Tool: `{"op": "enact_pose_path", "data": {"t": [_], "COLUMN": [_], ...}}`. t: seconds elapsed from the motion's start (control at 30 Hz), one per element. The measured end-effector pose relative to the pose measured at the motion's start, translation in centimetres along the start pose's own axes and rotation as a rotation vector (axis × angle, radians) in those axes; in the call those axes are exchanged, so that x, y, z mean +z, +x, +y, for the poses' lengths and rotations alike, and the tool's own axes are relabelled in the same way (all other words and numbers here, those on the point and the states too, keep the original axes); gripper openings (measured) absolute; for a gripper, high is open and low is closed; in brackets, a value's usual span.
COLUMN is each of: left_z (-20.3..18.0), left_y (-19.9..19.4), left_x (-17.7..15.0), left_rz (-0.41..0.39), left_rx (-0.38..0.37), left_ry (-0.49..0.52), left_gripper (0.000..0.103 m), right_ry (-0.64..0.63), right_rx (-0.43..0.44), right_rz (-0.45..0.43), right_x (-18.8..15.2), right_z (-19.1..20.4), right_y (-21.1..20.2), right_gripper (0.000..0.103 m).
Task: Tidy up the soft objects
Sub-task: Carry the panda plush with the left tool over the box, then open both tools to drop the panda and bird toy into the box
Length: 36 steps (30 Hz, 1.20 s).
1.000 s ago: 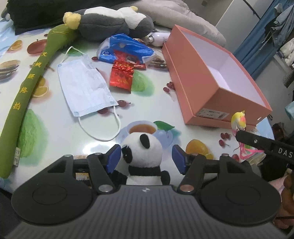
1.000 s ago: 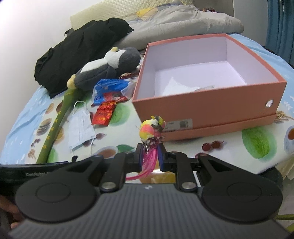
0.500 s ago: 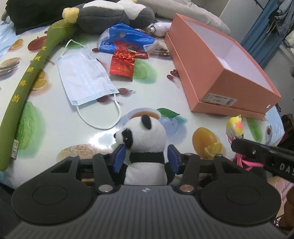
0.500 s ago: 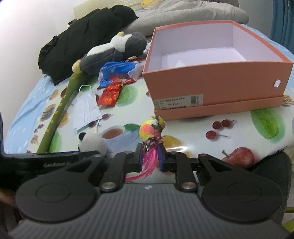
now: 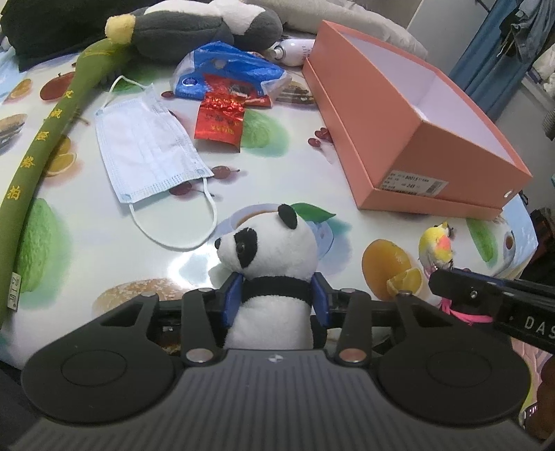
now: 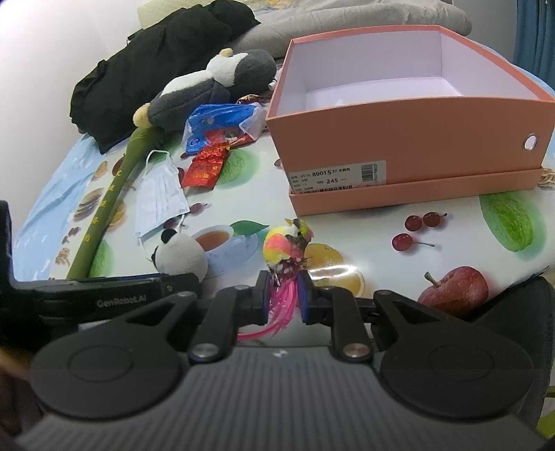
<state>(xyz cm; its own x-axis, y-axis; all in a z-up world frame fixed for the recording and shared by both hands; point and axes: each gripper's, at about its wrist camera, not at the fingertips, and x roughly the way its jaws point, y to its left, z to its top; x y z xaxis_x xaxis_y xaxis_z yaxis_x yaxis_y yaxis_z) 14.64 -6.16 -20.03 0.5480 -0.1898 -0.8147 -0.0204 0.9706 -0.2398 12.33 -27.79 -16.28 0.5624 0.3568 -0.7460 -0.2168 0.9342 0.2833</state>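
Note:
A small panda plush (image 5: 270, 249) stands upright on the fruit-print table between the blue pads of my left gripper (image 5: 275, 301). The jaws are closing, and the pads press on its neck and sides. The panda's head (image 6: 180, 255) also shows at the left of the right wrist view. My right gripper (image 6: 285, 298) is shut on a toy bird (image 6: 286, 243) with a yellow and orange head, gripping its pink tail feathers. The same bird (image 5: 435, 248) shows at the right of the left wrist view. An open orange shoebox (image 5: 399, 114) (image 6: 399, 138) sits behind both toys.
A blue face mask (image 5: 145, 152), a long green plush stick (image 5: 45, 138), a grey and white penguin plush (image 5: 208, 24), a blue bag (image 5: 229, 69) and a red packet (image 5: 220, 119) lie left of the box. Black cloth (image 6: 156, 62) is heaped at the back.
The left jaws have narrowed from wide apart onto the panda's sides. Both grippers have come a little lower toward the table. The bird stays gripped in the right gripper.

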Motion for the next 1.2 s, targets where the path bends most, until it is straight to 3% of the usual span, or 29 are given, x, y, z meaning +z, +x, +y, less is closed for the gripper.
{"op": "enact_pose_path", "data": {"t": [0.4, 0.67, 0.9, 1.03, 1.2], "left_z": [-1.1, -3.3, -7.2, -9.8, -12.7], "left_y": [-3.6, -7.7, -9.9, -9.6, -6.6], "left_x": [2.9, 7.9, 13.1, 16.1, 19.8], "left_rz": [-0.105, -0.221, -0.325, -0.342, -0.290], "left_rx": [-0.071, -0.159, -0.207, -0.235, -0.261], "left_ry": [0.005, 0.032, 0.124, 0.169, 0.205], "left_gripper": [0.046, 0.046, 0.046, 0.046, 0.046], "right_ry": [-0.025, -0.046, -0.071, -0.059, -0.022], "right_rx": [-0.009, -0.002, -0.037, -0.054, -0.071], "right_rz": [-0.098, -0.232, -0.347, -0.355, -0.286], "right_x": [2.8, 6.3, 10.6, 13.5, 16.9], "right_z": [0.2, 0.5, -0.4, -1.8, -4.6], "right_y": [-2.9, -6.4, -8.8, -9.1, -6.8], "right_gripper": [0.020, 0.020, 0.020, 0.020, 0.020]}}
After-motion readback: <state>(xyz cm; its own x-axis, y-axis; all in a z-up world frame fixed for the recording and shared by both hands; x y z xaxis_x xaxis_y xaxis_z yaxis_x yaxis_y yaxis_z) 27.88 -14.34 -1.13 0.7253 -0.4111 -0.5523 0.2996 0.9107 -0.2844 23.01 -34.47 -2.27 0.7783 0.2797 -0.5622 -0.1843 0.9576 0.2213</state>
